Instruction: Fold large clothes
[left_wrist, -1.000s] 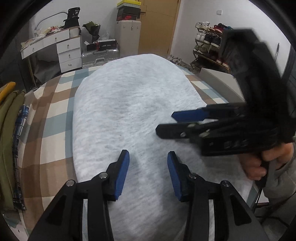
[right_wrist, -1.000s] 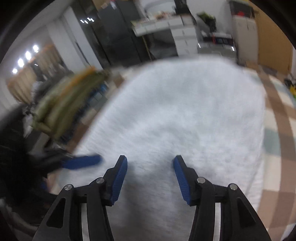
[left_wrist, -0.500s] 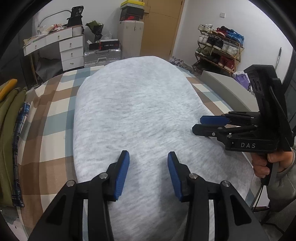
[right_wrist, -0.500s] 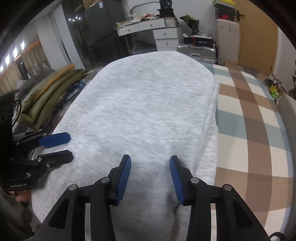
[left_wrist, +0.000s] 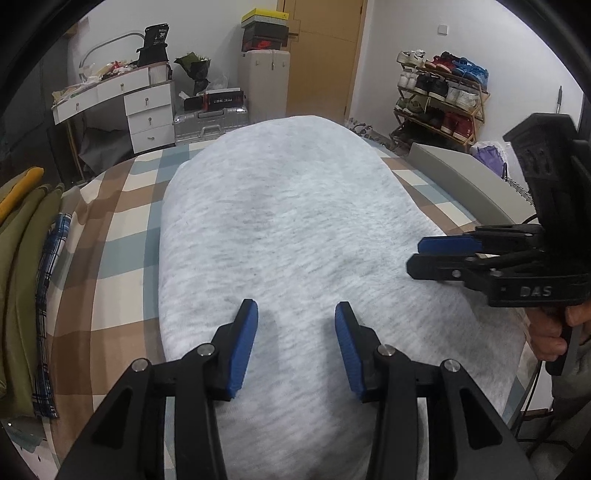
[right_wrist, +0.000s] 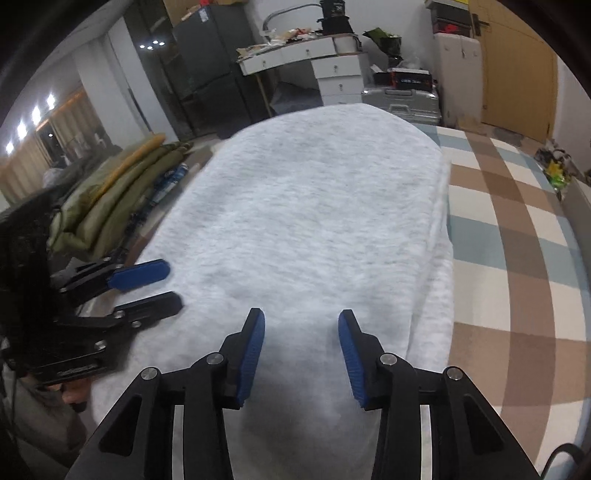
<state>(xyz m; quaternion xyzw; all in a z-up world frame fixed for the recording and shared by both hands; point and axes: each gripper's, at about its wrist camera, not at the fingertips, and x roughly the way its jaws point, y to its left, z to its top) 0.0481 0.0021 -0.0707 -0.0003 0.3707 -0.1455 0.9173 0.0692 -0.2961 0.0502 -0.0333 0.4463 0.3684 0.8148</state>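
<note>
A large light grey garment lies folded flat along the checked bed; it also shows in the right wrist view. My left gripper is open and empty just above the garment's near end. My right gripper is open and empty over the near right part of the garment. Each gripper shows in the other's view: the right gripper at the right side, the left gripper at the left side.
A stack of folded olive and yellow clothes lies on the bed's left side, also in the right wrist view. Beyond the bed stand a white desk, a silver suitcase, a shoe rack and a door.
My right gripper has swung away to the right side of the garment and steadied there. My left gripper has hardly moved. Both stay open.
</note>
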